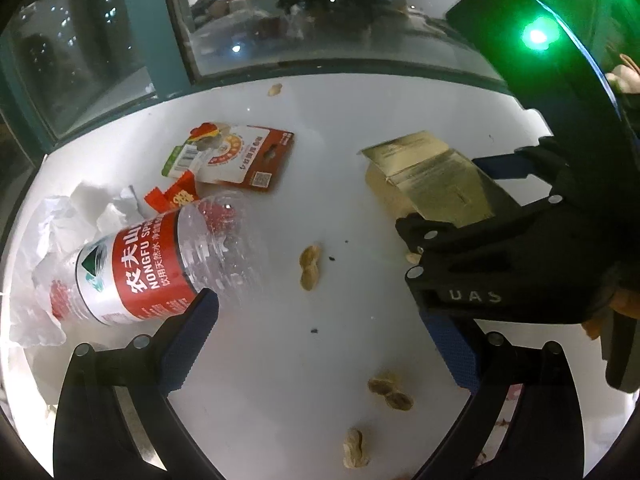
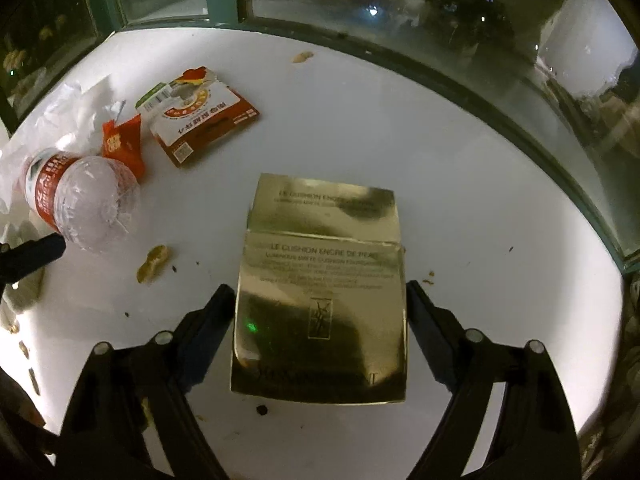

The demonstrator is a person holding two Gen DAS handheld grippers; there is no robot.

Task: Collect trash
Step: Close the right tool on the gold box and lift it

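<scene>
A gold cosmetics box (image 2: 322, 292) lies on the white table (image 2: 460, 168) between the fingers of my right gripper (image 2: 320, 304), which touch its two sides. The box also shows in the left wrist view (image 1: 432, 178), with the right gripper (image 1: 464, 196) around it. An empty plastic water bottle (image 1: 160, 258) with a red label lies on its side at the left. My left gripper (image 1: 324, 316) is open and empty, its left finger (image 1: 188, 340) touching the bottle. Peanut shells (image 1: 310, 266) lie between its fingers.
A red and white snack packet (image 1: 236, 154), a small red wrapper (image 1: 172, 196) and crumpled white plastic (image 1: 60, 236) lie behind the bottle. More peanut shells (image 1: 390, 394) lie near the front. A glass window with a teal frame (image 1: 156, 28) borders the table's far edge.
</scene>
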